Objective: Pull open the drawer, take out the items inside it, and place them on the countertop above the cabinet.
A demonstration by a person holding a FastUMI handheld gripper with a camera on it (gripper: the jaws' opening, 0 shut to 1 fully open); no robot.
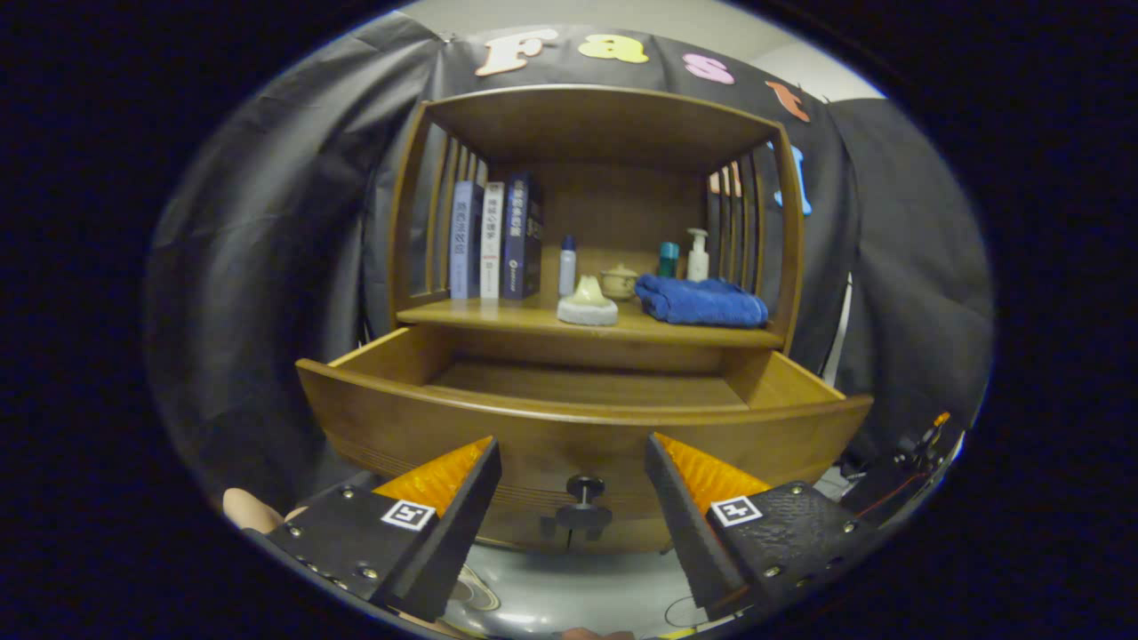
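The wooden drawer (582,418) stands pulled out toward me, and the part of its floor that I see is bare wood. Its dark round knob (584,498) sits on the curved front panel, just beyond my fingertips and centred between them. My gripper (573,476) is open with nothing between its fingers. Above the drawer, the countertop (498,316) carries a folded blue towel (702,300) on the right and a pale cream object on a white round base (588,302) in the middle.
Three upright books (493,238) stand at the countertop's left. Behind them are a small white bottle (567,265), a lidded ceramic jar (619,281), a teal cup (669,259) and a pump bottle (698,255). Slatted side walls and a roof board enclose the shelf.
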